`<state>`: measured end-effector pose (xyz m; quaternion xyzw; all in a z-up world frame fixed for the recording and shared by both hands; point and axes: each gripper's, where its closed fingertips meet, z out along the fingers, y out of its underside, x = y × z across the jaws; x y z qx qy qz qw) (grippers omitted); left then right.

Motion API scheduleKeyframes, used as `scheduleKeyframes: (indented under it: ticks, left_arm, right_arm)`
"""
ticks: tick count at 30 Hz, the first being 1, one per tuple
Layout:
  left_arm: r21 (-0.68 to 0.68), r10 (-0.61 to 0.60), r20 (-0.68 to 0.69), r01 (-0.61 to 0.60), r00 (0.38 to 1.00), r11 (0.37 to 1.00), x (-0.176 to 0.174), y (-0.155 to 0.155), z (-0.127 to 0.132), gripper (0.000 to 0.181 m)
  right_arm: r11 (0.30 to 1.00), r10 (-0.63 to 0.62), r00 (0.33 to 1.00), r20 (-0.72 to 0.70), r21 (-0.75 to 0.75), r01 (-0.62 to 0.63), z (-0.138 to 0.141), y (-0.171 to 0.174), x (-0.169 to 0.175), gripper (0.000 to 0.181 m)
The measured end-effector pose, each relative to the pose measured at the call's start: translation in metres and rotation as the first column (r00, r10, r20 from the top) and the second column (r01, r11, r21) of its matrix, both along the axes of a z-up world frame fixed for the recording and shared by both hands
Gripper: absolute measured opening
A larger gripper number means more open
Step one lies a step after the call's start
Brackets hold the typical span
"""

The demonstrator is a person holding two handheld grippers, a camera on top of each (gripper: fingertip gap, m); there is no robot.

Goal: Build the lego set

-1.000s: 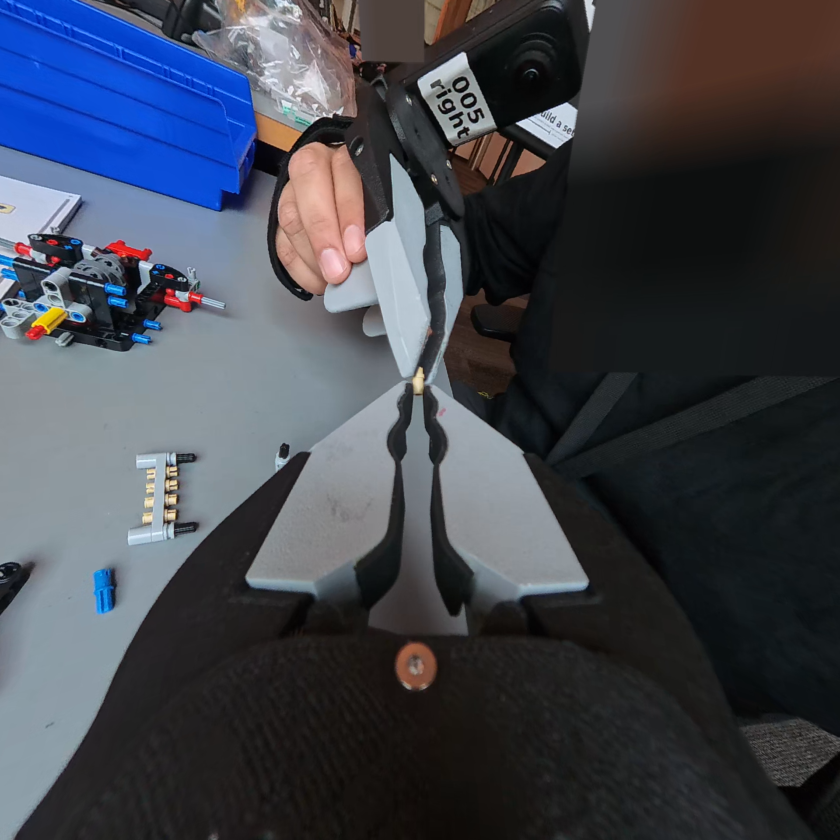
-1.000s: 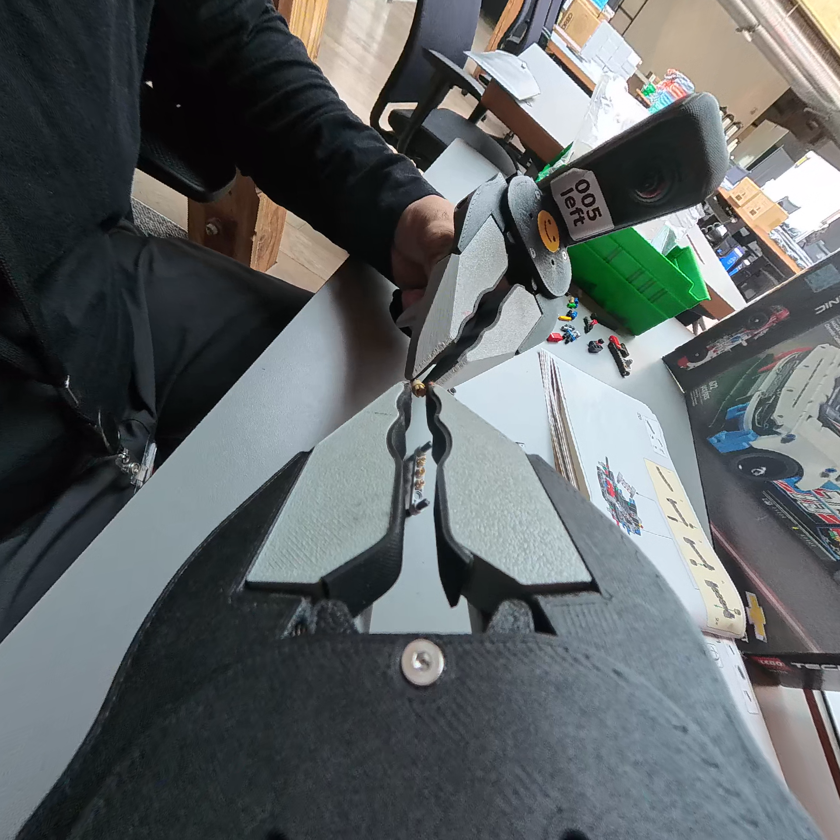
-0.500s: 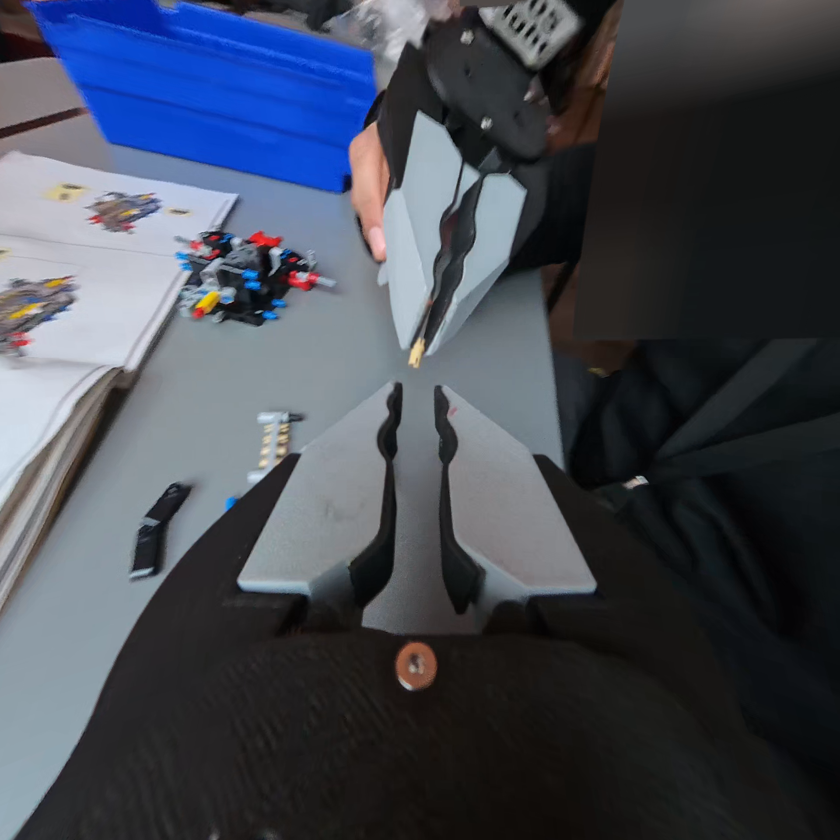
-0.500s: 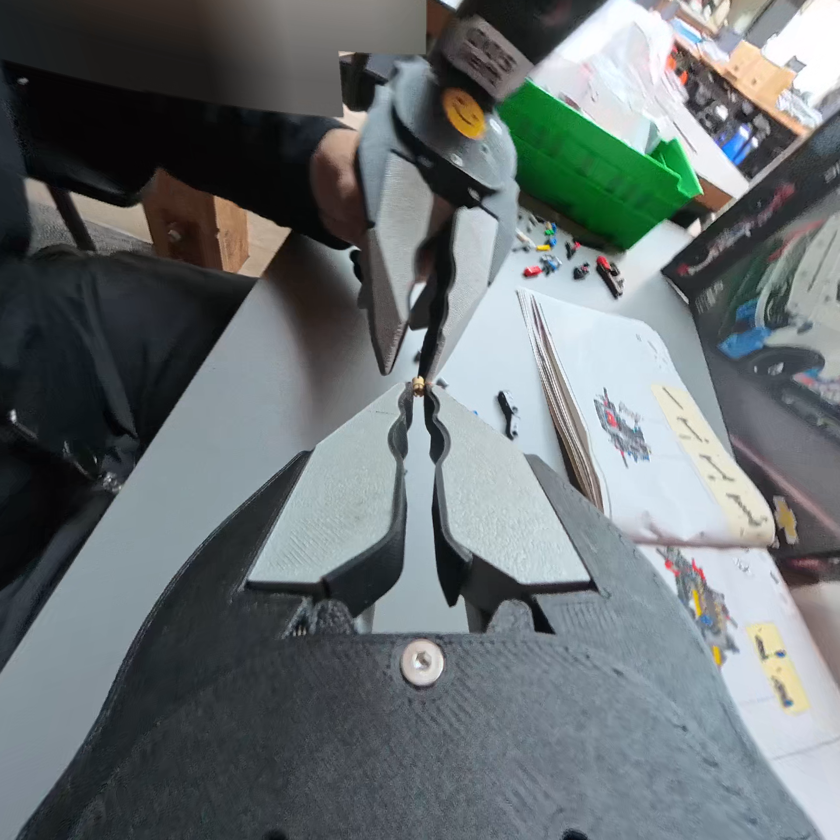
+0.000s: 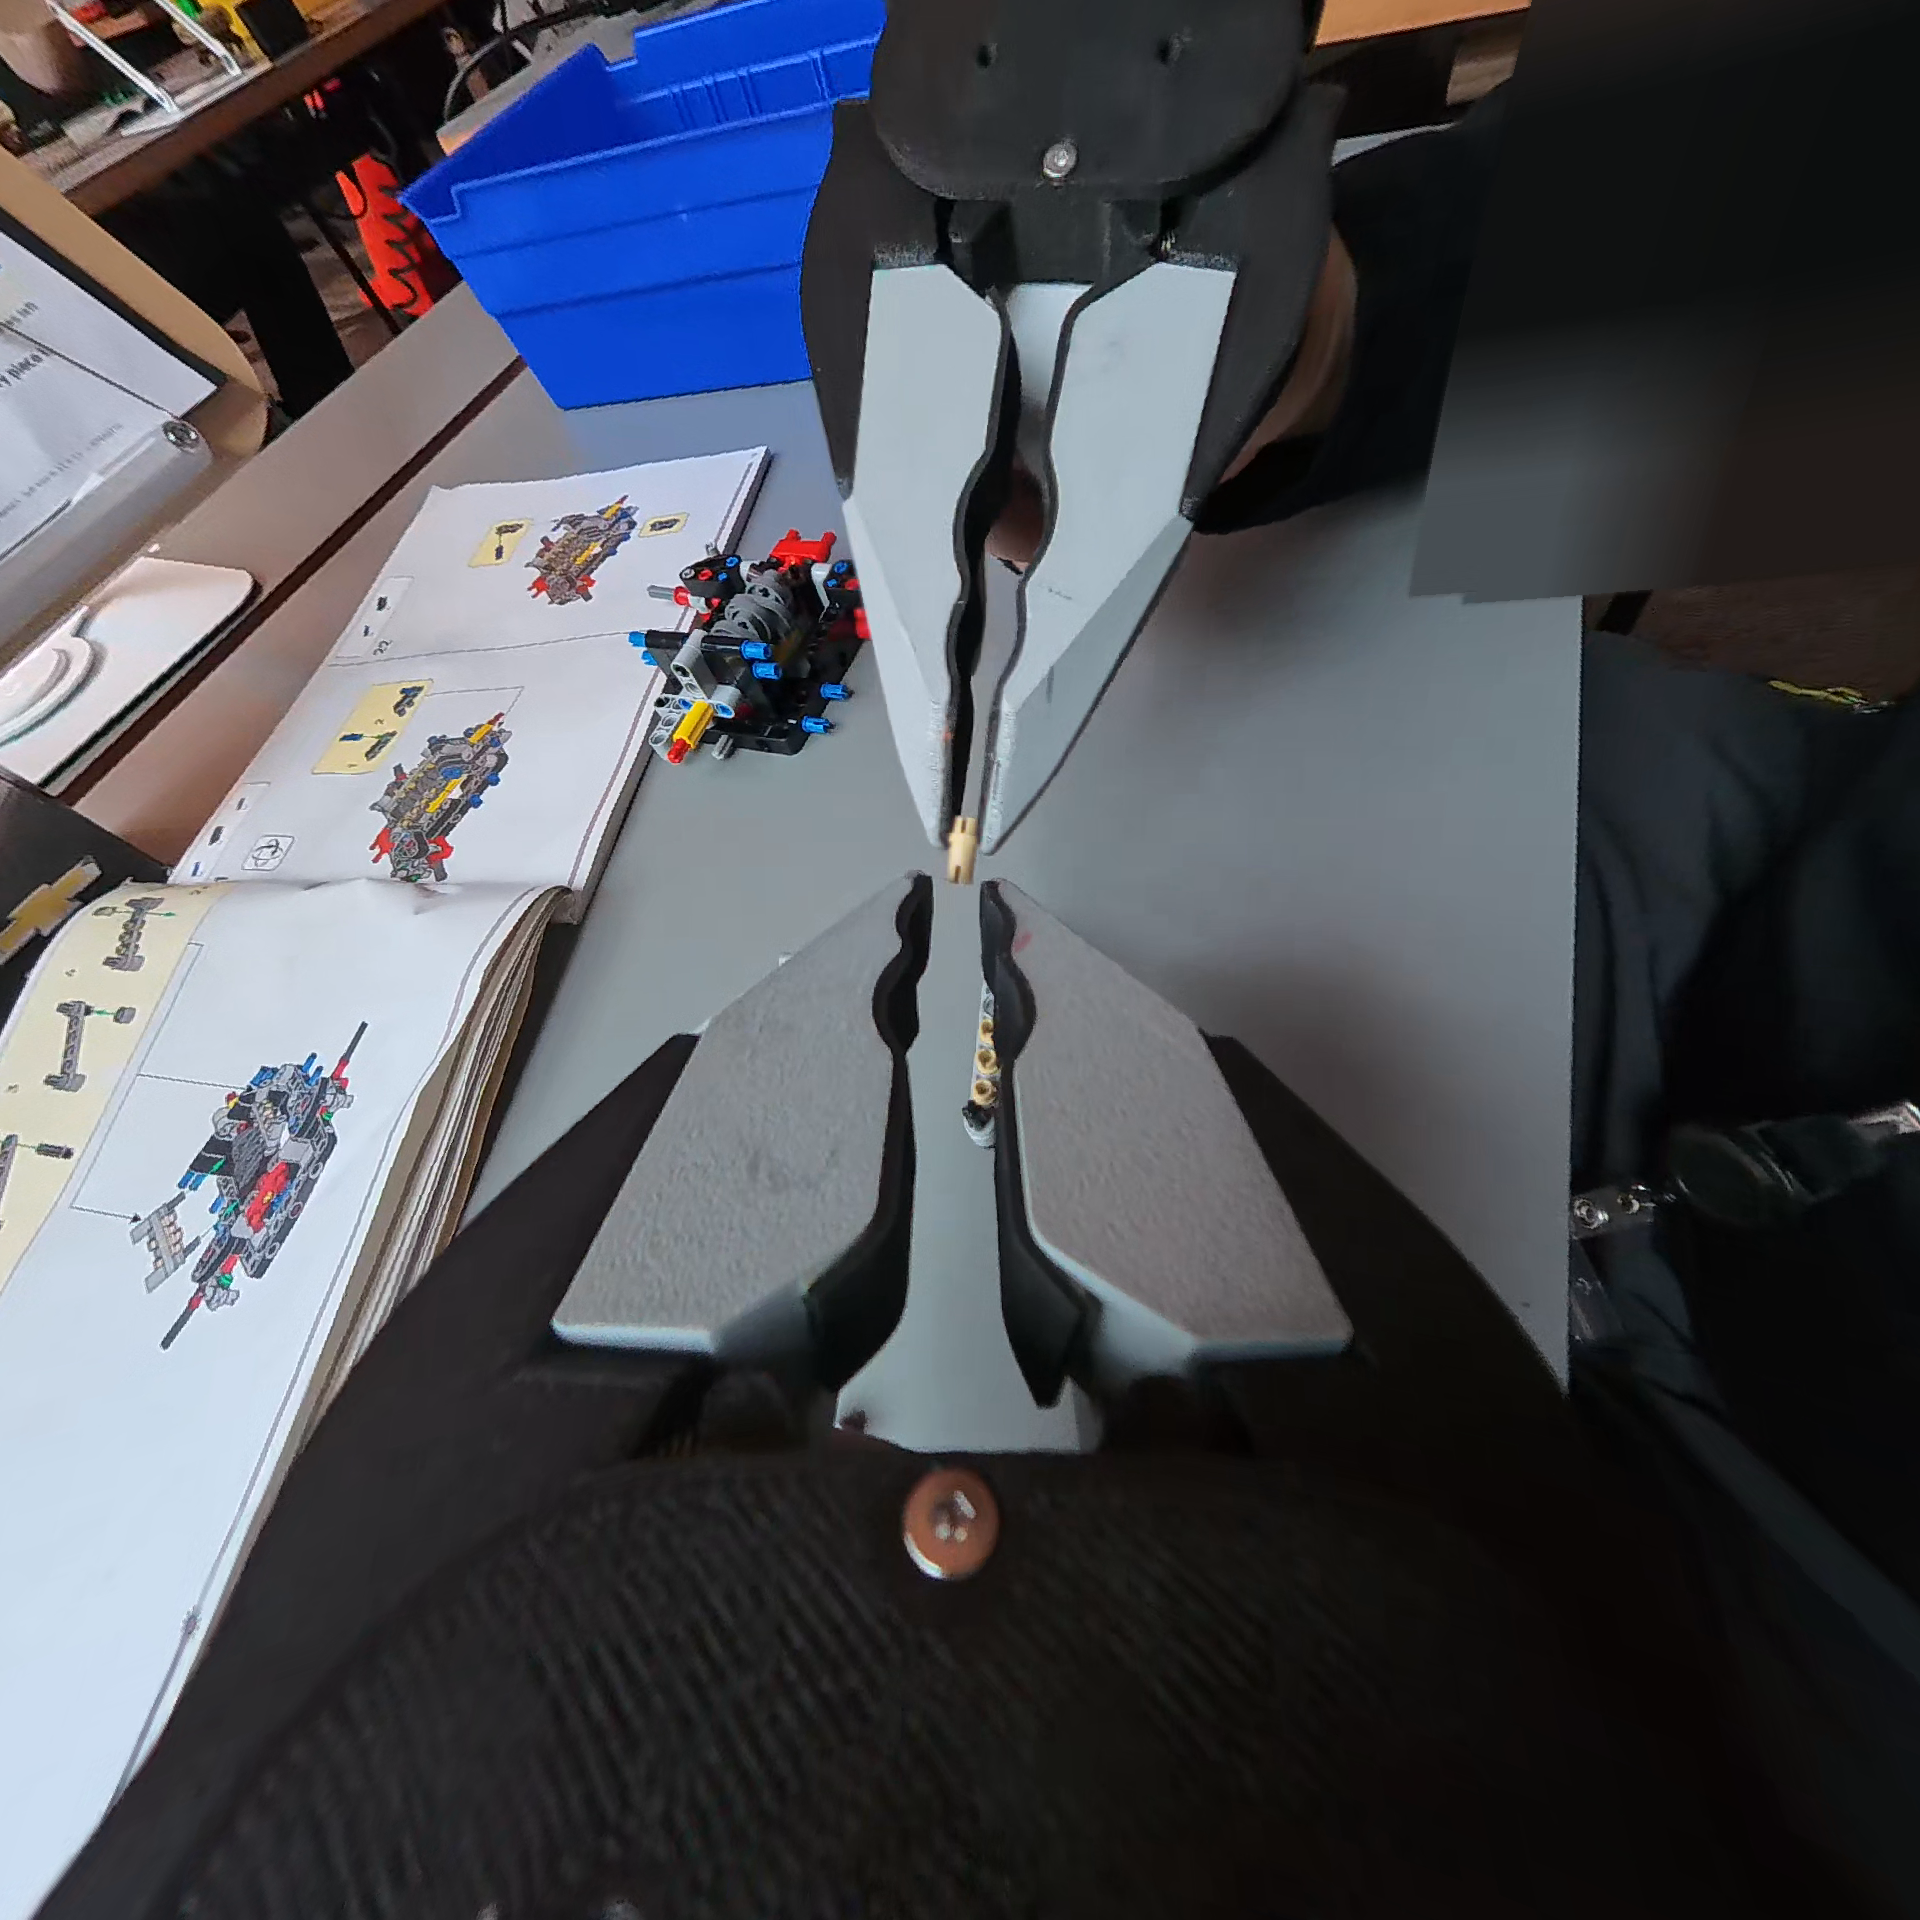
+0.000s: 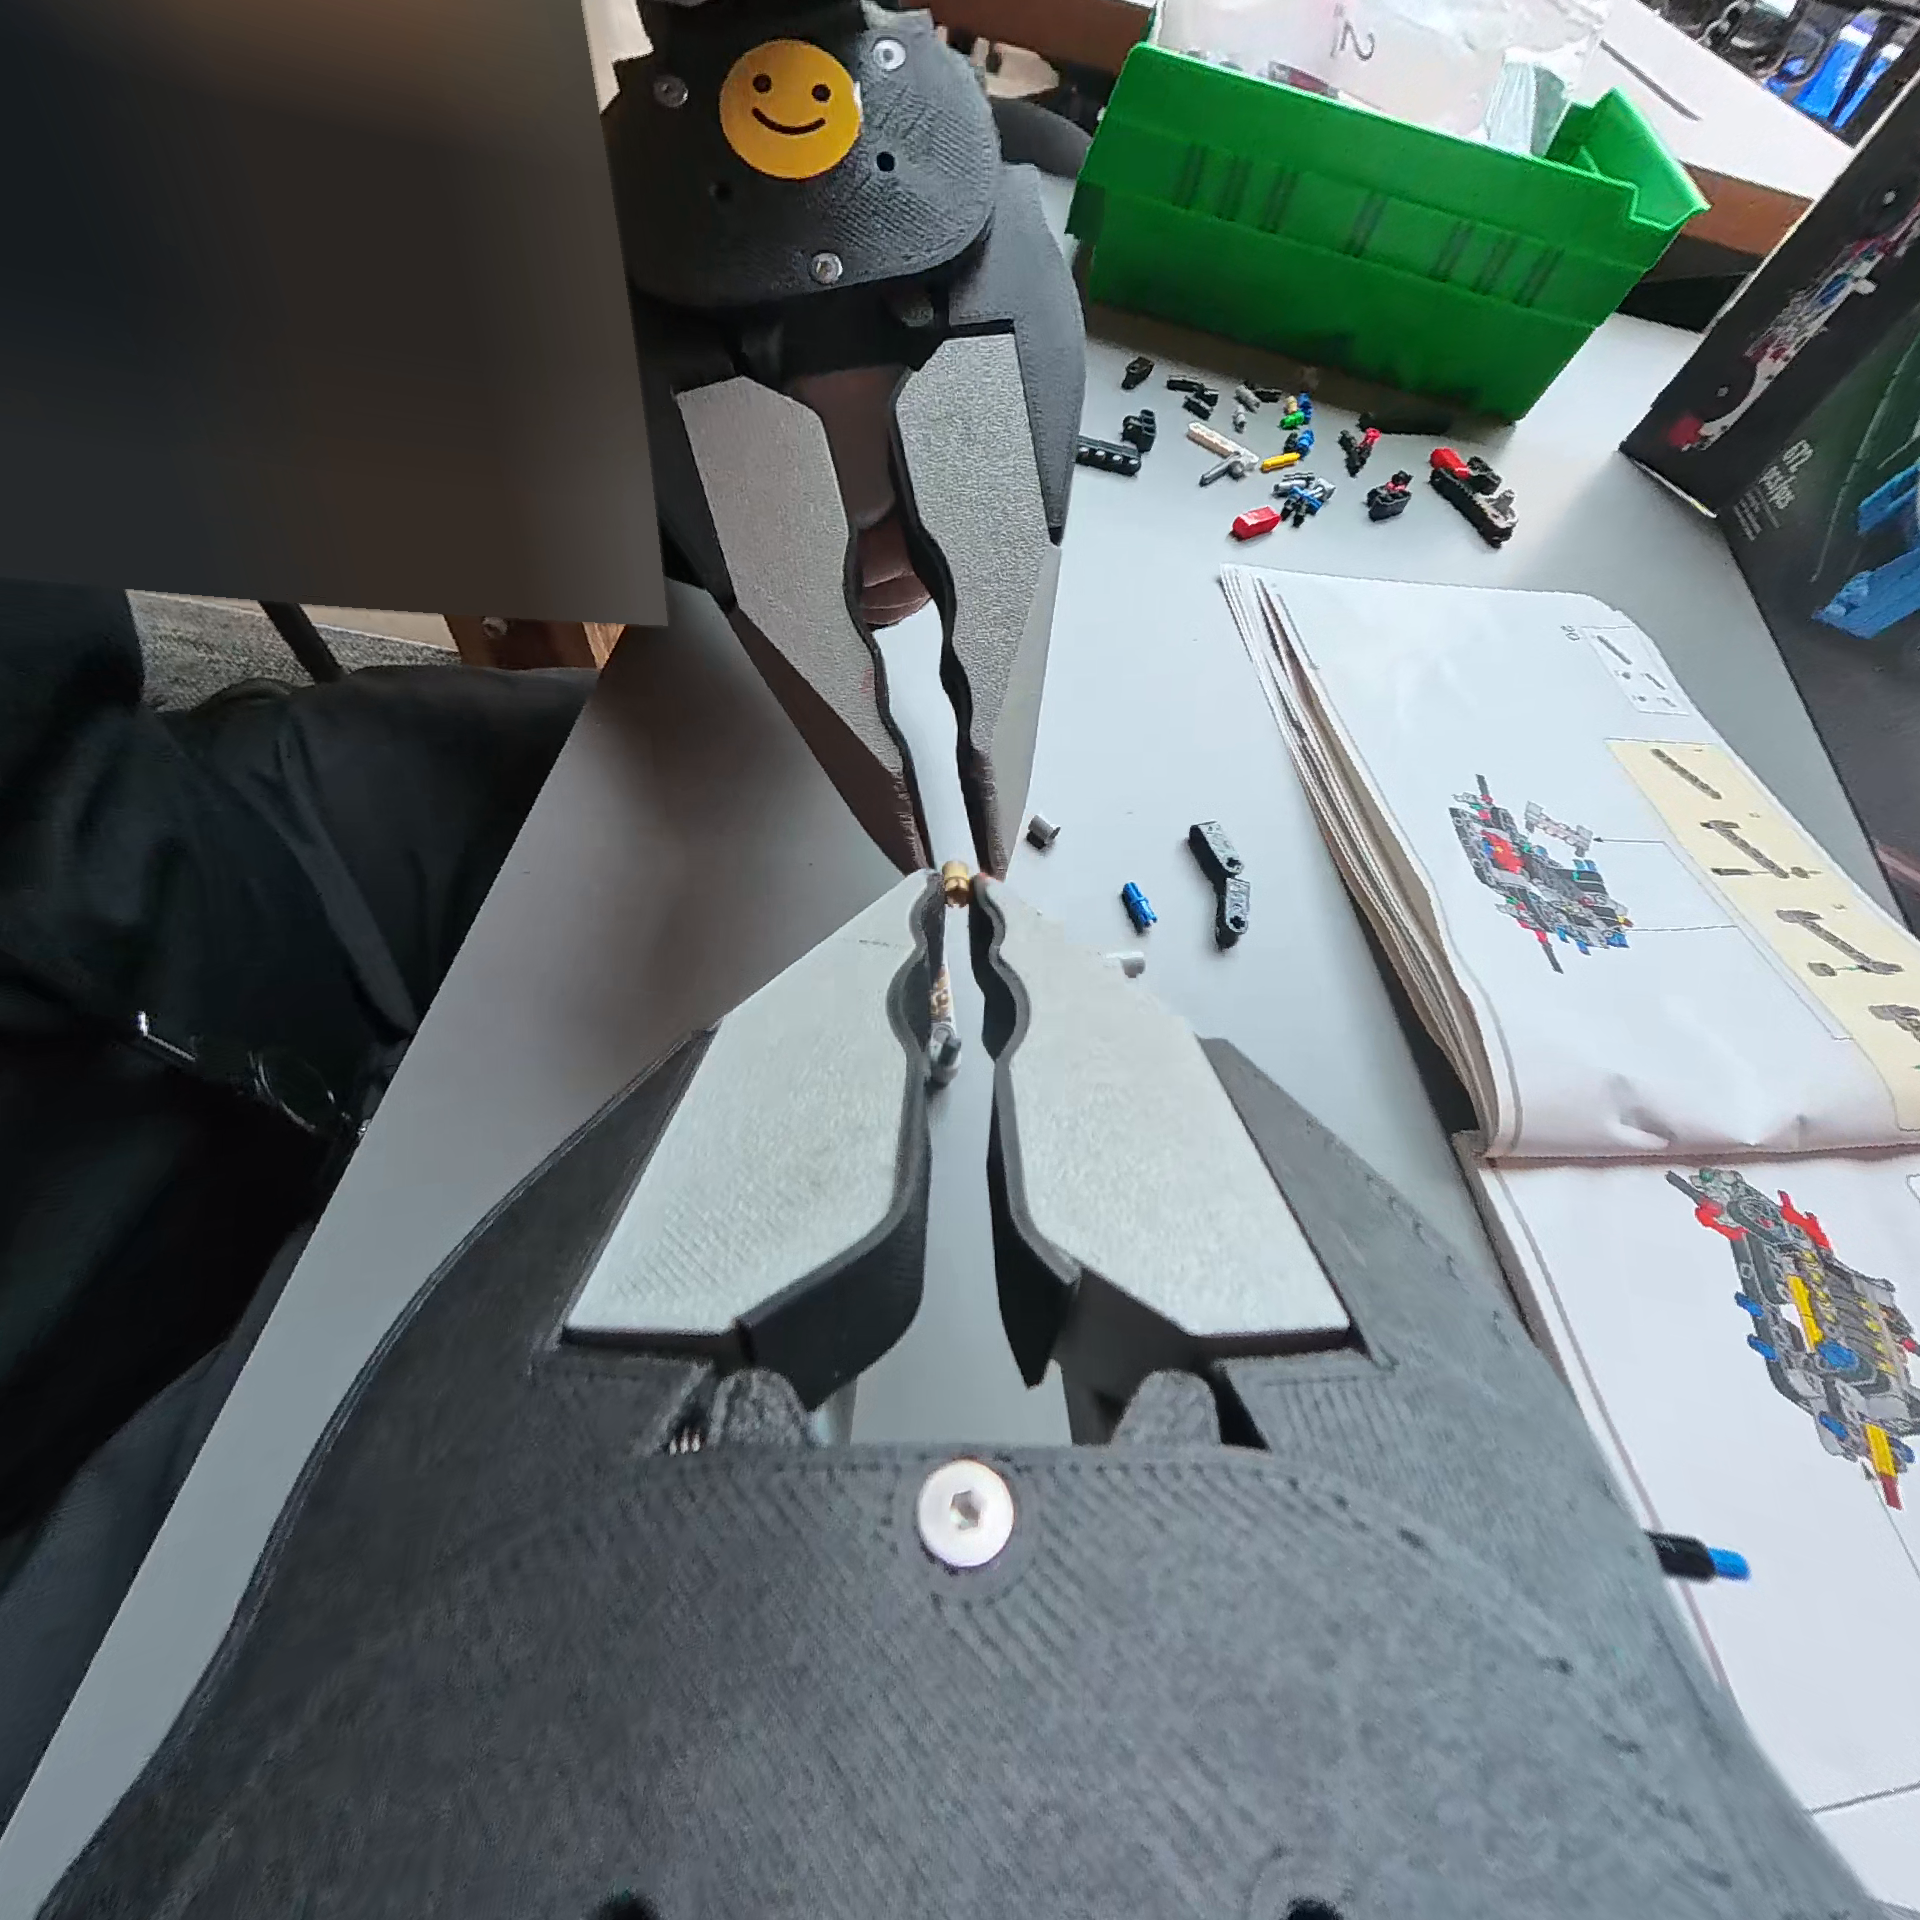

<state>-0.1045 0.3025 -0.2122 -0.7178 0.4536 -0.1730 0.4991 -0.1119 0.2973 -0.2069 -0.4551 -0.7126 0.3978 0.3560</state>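
My right gripper (image 6: 956, 889) is shut on a small tan pin (image 6: 955, 879), which sticks out past its tips. In the left wrist view the right gripper (image 5: 971, 826) comes down from above with the tan pin (image 5: 961, 850) pointing at my left gripper (image 5: 951, 888). The left gripper is open by a narrow gap, tip to tip with the right; its tips flank the pin's free end without pinching it. On the table below lies a grey beam with tan pins (image 5: 983, 1060), seen between the fingers. A partly built black, grey, red and blue assembly (image 5: 753, 665) sits farther back.
An open instruction booklet (image 5: 312, 935) lies on the grey table (image 5: 1299, 831), with a blue bin (image 5: 644, 239) behind. The right wrist view shows a green bin (image 6: 1351, 208), scattered loose parts (image 6: 1299, 457), a black liftarm (image 6: 1226, 883), a blue pin (image 6: 1140, 904) and the set's box (image 6: 1818, 364). The grippers are tip to tip, or close to it.
A second ago both grippers pinched the tan pin. The left one opened and let go; the right kept it. Both swung over the table and now face tip to tip.
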Motion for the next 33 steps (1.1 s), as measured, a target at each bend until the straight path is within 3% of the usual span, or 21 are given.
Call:
scheduleKeyframes:
  ticks: [1,10,18,30,33]
  left_arm:
    - [-0.003,-0.003,0.002,0.003,1.000,1.000,0.000,0.000,0.000,0.005]
    - [-0.022,-0.023,0.069,0.024,0.997,0.999,0.001,-0.002,0.001,0.002]
    - [-0.142,-0.038,0.211,0.069,0.977,0.988,0.001,-0.003,0.002,0.001]
    - [-0.164,-0.041,0.200,0.074,0.979,0.984,0.001,-0.002,-0.006,0.002]
    - [-0.196,-0.047,0.190,0.085,0.981,0.977,-0.003,-0.005,-0.009,0.015]
  right_arm:
    - [1.000,0.004,1.000,0.007,0.003,-0.004,-0.001,-0.001,0.000,0.001]
    - [0.999,0.006,1.000,-0.019,0.034,-0.005,0.002,-0.001,-0.002,0.001]
    - [0.983,-0.002,0.998,-0.056,0.186,0.012,0.004,-0.004,-0.006,0.001]
    - [0.999,0.004,1.000,0.013,0.032,-0.004,-0.003,-0.002,-0.006,0.001]
    - [1.000,-0.013,0.999,0.034,-0.019,0.014,-0.005,0.004,-0.004,0.001]
